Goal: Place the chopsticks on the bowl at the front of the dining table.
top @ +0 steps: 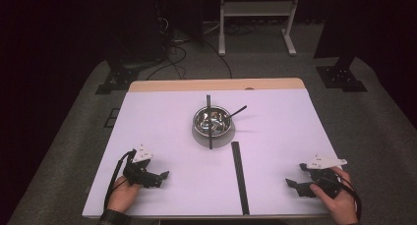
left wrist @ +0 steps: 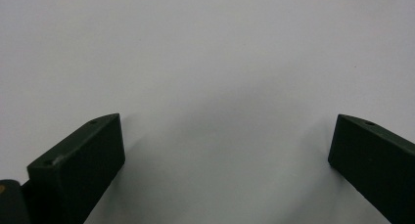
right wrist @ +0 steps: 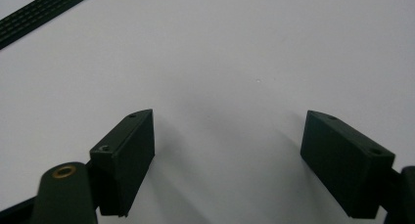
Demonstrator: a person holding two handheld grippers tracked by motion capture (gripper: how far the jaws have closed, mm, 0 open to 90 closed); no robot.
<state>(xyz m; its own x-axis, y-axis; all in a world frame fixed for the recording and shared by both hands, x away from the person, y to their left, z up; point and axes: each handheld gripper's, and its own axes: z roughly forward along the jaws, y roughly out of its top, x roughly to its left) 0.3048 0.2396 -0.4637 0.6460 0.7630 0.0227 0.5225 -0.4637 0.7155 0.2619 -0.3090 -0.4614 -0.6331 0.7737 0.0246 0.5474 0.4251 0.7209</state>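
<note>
The left gripper (top: 164, 175) and right gripper (top: 290, 183) are resting released and empty on the desk (top: 162, 117); the black strip (top: 239, 176) is lying between them, nearer the right gripper, touching neither.

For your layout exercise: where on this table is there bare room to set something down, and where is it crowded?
Bare: the table left of the steel bowl, above the left gripper; and the stretch between the black strip and right gripper. Crowded: the centre, where black utensils lie across the bowl.
</note>
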